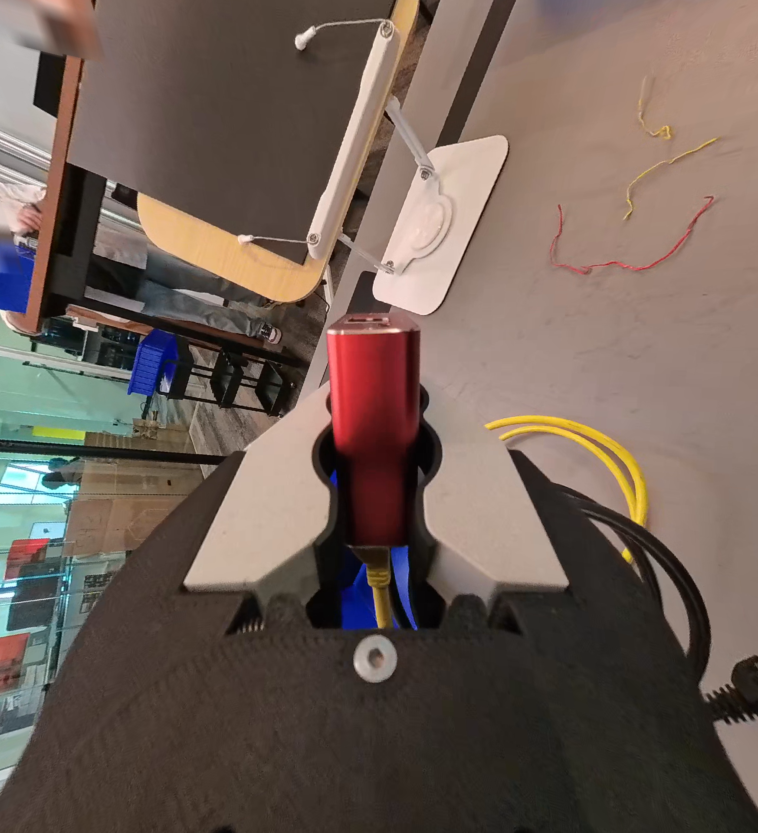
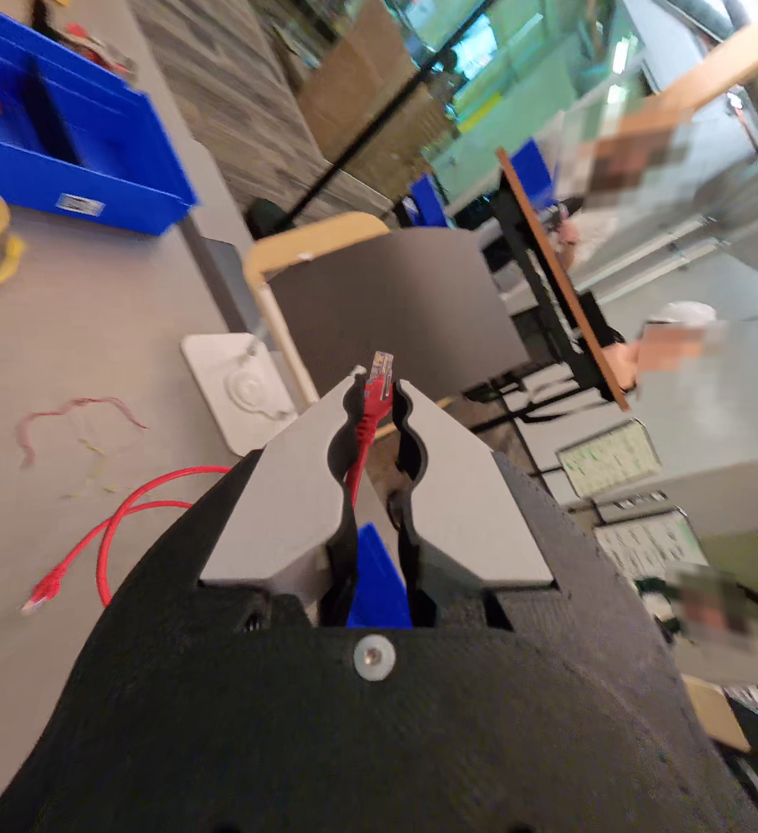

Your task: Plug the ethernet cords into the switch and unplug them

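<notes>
Red metal marks the switch (image 1: 374, 432), a slim box clamped lengthwise between the grey fingers (image 1: 278, 505) of the left tool (image 1: 374, 405). Its far end, with two ports, juts past the fingertips above the table (image 1: 593, 338). A yellow ethernet cord (image 1: 379, 595) is plugged into its near end and runs back into the tool body; more yellow cord loops on the table to the right, beside black cables (image 1: 665, 554) and a loose black plug (image 1: 755, 685).

The right tool (image 2: 377, 387) is raised and tilted, pointing out past the table edge toward a chair (image 2: 368, 279). Its fingers are closed on the red ethernet cord (image 2: 374, 396) just behind the clear plug, which sticks out beyond the tips. The cord trails down to the left and coils on the table, its other plug lying there.

Farther left sits a blue bin (image 2: 75, 148); its contents are blurred, something red and dark. A white flat stand (image 2: 237, 387) rests near the table edge, with thin red wire scraps (image 2: 75, 414) beside it.
</notes>
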A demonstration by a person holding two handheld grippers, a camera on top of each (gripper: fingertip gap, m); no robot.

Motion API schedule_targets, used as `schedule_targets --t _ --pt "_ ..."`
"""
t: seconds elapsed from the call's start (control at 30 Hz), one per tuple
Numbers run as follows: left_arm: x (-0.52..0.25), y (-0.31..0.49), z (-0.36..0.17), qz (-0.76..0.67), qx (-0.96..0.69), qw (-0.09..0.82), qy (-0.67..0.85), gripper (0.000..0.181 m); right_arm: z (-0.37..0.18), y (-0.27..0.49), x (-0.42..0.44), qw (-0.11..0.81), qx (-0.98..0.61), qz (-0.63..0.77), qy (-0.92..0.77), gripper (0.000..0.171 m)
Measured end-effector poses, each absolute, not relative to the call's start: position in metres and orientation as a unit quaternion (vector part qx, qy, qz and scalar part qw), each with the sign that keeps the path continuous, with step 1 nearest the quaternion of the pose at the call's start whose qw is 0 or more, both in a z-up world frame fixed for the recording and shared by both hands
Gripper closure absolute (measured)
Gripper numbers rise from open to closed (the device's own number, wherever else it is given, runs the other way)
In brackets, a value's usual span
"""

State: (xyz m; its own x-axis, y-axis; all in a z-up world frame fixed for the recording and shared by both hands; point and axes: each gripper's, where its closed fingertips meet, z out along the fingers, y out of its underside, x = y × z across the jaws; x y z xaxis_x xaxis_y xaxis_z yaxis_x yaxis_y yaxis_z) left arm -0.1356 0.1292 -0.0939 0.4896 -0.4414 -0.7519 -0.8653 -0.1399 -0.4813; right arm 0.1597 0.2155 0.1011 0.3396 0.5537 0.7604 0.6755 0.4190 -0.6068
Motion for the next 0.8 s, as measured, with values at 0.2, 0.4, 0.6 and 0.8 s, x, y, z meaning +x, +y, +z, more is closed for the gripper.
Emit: schedule_targets --t 0.2,0.4,0.6,0.8 --pt "-0.138 0.131 -0.096 0.221 -0.724 0.473 0.452 0.156 0.152 0.289 0.248 0.645 -0.578 -0.132 -0.482 0.16" --pt "-0.135 0.133 -0.1 0.22 -0.724 0.469 0.456 0.156 0.135 0.348 0.318 0.637 -0.615 -0.19 -0.424 0.16" --pt "-0.133 0.136 -0.105 0.219 -0.724 0.463 0.461 0.156 0.059 0.376 0.344 0.612 -0.648 -0.2 -0.407 0.16" --pt "-0.133 0.136 -0.107 0.216 -0.725 0.462 0.463 0.156 -0.054 0.391 0.354 0.592 -0.694 -0.159 -0.379 0.159"
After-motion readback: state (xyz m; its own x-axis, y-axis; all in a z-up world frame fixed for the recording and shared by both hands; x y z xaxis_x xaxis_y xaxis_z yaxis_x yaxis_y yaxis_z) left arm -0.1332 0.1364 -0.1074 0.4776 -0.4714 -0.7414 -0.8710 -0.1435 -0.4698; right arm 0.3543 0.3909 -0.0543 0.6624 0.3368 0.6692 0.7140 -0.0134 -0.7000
